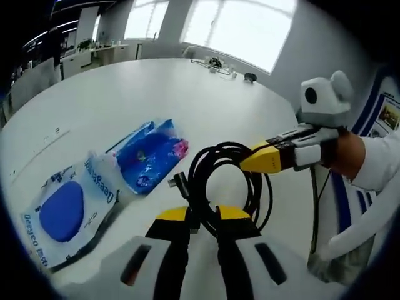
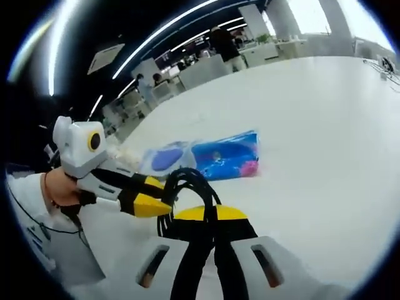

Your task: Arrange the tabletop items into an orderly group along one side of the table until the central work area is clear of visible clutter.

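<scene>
White tabletop (image 1: 125, 100) stretches toward bright windows. At its left lies a white pouch with a blue oval (image 1: 62, 212), then a blue printed packet (image 1: 150, 156) just beside it. Right of these, the left gripper (image 1: 203, 219) pinches a coiled black cable (image 1: 228, 181), and the right gripper (image 1: 250, 164) clamps the same coil's far side.

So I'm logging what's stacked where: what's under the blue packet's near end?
The blue packet overlaps the white pouch at its edge; bare table elsewhere. Whatever lies directly beneath it is covered.
</scene>
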A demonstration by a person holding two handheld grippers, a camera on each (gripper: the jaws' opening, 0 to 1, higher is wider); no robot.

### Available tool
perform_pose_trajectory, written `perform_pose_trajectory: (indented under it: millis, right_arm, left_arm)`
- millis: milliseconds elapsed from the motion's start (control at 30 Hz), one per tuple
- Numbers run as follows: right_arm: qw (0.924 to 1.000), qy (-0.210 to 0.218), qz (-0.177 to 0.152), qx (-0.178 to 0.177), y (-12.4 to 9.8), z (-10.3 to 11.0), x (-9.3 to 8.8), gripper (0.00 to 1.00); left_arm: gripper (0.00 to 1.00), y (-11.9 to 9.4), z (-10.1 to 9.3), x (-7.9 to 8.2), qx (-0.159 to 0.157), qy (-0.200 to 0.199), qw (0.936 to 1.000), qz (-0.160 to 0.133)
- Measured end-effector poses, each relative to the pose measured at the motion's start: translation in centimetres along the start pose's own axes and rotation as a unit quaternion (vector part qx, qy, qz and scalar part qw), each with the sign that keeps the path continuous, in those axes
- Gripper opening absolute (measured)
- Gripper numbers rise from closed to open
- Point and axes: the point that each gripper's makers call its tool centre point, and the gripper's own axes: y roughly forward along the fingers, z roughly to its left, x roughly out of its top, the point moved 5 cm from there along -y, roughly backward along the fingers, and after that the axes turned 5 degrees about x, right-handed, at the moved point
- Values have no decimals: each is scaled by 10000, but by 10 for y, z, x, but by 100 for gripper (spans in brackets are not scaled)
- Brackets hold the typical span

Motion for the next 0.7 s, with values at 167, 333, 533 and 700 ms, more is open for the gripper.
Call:
perform_pose_trajectory:
  millis: [167, 333, 533, 700]
  right_arm:
    - [9998, 98, 151, 56, 10, -9, -1, 0]
    - [9996, 117, 235, 92, 17, -16, -4, 0]
    - [9991, 142, 382, 87, 25, -25, -9, 0]
    - [9991, 80, 418, 49, 25, -31, -11, 1]
  left_arm:
    - [13, 10, 8, -2, 44, -131, 9998, 135]
    - [13, 18, 13, -3, 46, -257, 9993, 264]
    - [12, 25, 17, -7, 61, -459, 9983, 354]
    - [13, 29, 16, -6, 35, -539, 9980, 328]
